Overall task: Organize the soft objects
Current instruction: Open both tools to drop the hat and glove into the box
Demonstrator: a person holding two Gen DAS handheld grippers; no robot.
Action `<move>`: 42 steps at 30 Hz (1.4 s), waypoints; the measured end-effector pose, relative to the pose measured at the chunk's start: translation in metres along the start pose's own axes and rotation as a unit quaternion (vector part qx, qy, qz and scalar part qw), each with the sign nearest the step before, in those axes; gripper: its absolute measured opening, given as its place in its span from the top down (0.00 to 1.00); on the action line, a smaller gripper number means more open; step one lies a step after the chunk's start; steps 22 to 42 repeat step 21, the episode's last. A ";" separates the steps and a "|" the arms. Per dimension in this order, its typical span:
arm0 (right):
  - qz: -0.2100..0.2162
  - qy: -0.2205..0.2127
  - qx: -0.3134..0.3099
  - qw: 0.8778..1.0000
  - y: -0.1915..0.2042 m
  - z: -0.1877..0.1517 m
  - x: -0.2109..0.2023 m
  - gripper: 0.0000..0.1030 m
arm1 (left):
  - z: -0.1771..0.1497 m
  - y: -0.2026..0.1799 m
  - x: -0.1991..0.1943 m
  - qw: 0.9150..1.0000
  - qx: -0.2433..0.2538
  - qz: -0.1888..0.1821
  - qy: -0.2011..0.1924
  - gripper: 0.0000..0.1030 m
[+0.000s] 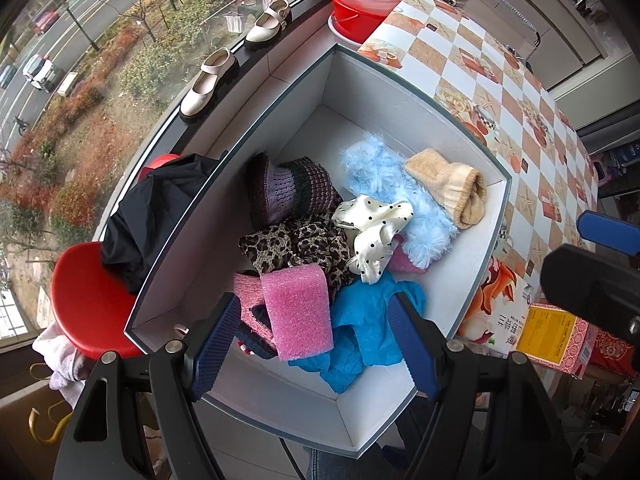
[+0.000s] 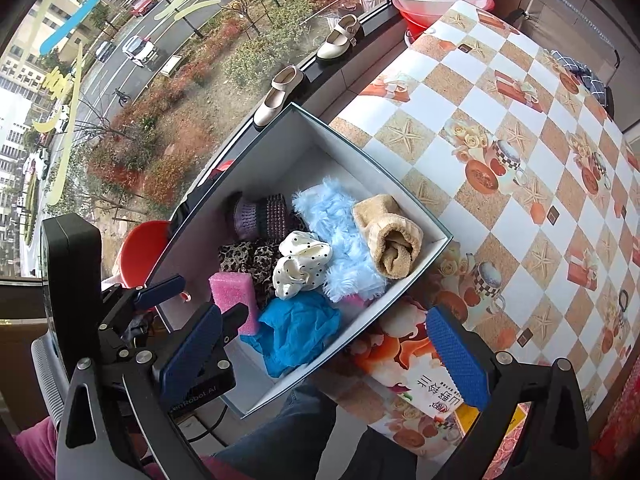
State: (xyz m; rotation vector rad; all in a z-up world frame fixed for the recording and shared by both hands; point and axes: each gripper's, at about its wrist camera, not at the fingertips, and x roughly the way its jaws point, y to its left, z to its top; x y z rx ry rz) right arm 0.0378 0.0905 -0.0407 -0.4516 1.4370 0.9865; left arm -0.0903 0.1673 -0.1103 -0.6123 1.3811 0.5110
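Both my grippers hang over the white box [image 1: 400,92] with nothing between their pads: my left gripper [image 1: 312,344] partly spread above the pink sponge [image 1: 298,312], my right gripper [image 2: 320,360] spread wide at the box's near corner. Risk, I judge: closing the left could snag the blue cloth [image 1: 368,320] at three o'clock of the sponge. Farther in, one each: leopard fabric [image 1: 288,244], dotted scarf [image 1: 376,232], purple knit hat [image 1: 288,192], pale-blue fur piece [image 1: 380,172], beige sock [image 1: 452,184]. Two shoes [image 1: 208,88] sit on the sill at eleven o'clock.
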 end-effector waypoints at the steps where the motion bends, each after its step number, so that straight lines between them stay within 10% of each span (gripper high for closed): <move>1: -0.001 -0.001 0.002 1.000 0.000 -0.001 -0.001 0.00 | -0.001 -0.001 0.000 1.000 0.003 0.000 0.000 0.23; 42: -0.008 -0.009 0.012 1.000 0.005 -0.010 -0.007 0.00 | -0.008 0.005 -0.020 0.998 0.002 -0.030 -0.059 0.23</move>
